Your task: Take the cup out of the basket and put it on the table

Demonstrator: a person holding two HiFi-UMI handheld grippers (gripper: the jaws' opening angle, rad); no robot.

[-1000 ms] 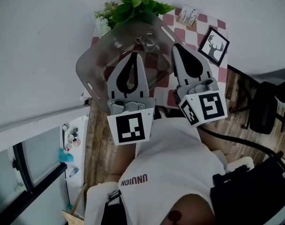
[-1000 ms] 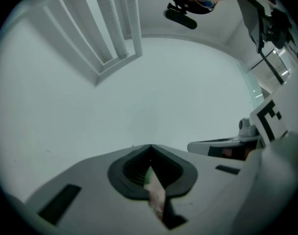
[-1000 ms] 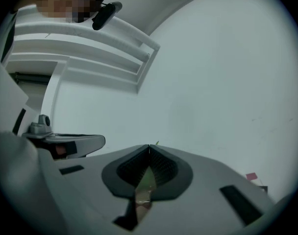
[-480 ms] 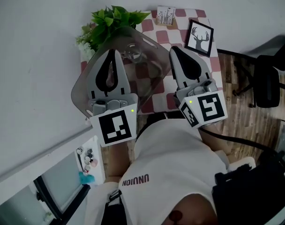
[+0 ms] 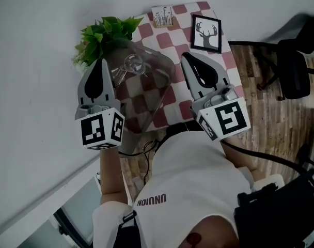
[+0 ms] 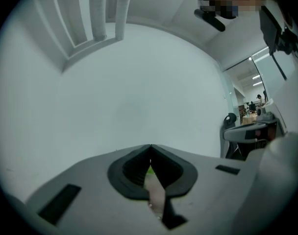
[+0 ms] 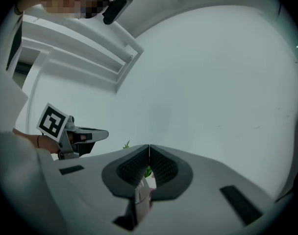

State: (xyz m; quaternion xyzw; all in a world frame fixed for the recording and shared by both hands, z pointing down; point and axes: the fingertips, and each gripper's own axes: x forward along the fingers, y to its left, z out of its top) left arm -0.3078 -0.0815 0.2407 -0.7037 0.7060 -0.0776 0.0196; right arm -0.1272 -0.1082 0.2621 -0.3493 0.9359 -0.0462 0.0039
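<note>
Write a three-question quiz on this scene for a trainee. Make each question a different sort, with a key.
1. True or false: the cup stands outside the basket.
2. What does the framed picture on the checked tablecloth show? A) a deer's head B) a boat C) a flower
3. Fill in: the left tongs and the right tongs are both ___, with nothing held.

Key: 1 false; 2 A; 3 shut.

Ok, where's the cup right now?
Head view, left of centre: the glass cup is inside the translucent basket, at its far end, beside the plant and just right of the left gripper.
</note>
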